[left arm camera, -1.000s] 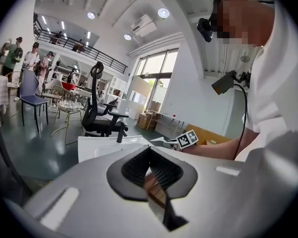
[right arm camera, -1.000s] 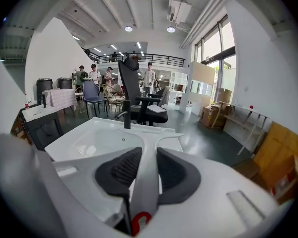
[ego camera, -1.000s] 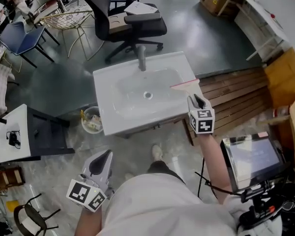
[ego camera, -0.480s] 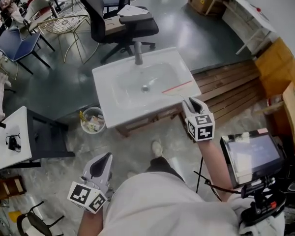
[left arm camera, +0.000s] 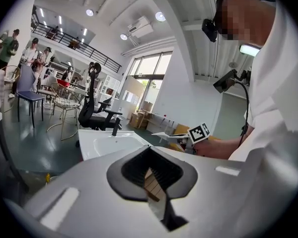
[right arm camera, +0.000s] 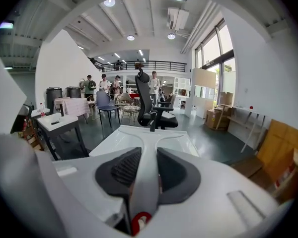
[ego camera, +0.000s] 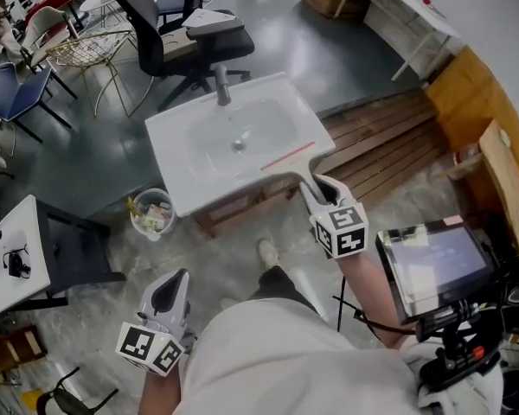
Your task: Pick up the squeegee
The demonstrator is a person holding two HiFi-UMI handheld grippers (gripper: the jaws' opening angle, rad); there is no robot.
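Apparently, squeegee (ego camera: 287,156) above sink rim (ego camera: 162,167).

Sink (ego camera: 169,141) at centre, faucet (ego camera: 221,83) on its far rim, office chair (ego camera: 216,43) behind. Bin (ego camera: 150,214) on the floor by the sink's near left corner; wooden slats (ego camera: 381,141) to its right; small table (ego camera: 13,245) far left. Squeegee (ego camera: 285,156) between the jaws of my right gripper (ego camera: 318,193), at the sink's near right corner. My left gripper (ego camera: 171,290) low left, well apart from the sink. Screen (ego camera: 432,262) at my right.

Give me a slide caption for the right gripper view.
Right gripper shut on the squeegee handle, blade pointing toward the white sink.
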